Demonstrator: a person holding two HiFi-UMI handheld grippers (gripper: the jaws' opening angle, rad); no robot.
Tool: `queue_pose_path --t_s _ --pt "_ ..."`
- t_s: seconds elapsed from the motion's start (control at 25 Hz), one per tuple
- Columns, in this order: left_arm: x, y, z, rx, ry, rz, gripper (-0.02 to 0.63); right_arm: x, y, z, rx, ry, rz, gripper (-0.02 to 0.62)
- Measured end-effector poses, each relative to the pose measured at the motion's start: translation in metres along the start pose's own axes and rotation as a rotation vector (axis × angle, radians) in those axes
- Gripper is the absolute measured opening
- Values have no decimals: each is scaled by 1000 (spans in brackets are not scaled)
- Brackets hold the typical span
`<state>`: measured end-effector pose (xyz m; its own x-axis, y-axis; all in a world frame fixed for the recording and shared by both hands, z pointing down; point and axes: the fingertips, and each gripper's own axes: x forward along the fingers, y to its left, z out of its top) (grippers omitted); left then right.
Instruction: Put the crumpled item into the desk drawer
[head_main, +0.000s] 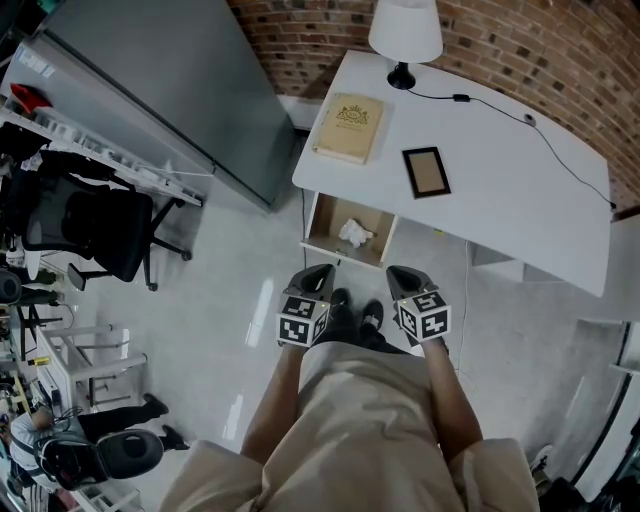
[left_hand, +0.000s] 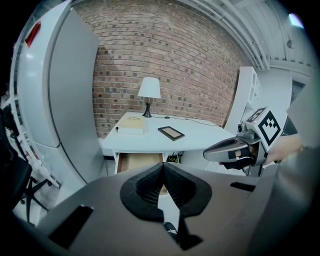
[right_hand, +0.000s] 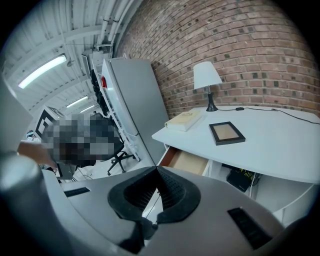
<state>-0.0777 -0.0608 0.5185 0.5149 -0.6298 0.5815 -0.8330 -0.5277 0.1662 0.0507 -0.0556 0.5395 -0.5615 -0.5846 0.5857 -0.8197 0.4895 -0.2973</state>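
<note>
A crumpled white item (head_main: 354, 233) lies inside the open drawer (head_main: 318, 222) under the front left of the white desk (head_main: 500, 200). The drawer also shows in the left gripper view (left_hand: 140, 161) and the right gripper view (right_hand: 187, 161), where the item is hidden. Both grippers hang close to my body, a short way back from the drawer. My left gripper (head_main: 317, 274) is shut with nothing in it, its tips meeting (left_hand: 162, 165). My right gripper (head_main: 400, 275) is shut and empty too (right_hand: 156, 168), and it shows from the side (left_hand: 225, 150).
On the desk lie a tan book (head_main: 349, 128) and a dark picture frame (head_main: 426, 172), with a white lamp (head_main: 405, 35) and its cable at the back by the brick wall. A tall grey cabinet (head_main: 150, 90) stands left of the desk, a black office chair (head_main: 95, 230) further left.
</note>
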Motion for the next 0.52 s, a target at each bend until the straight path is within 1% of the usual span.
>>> queue_pose_path --t_s 0.52 --pt "-3 -1 -1 -2 -20 -13 15 1 5 1 -25 -2 1 25"
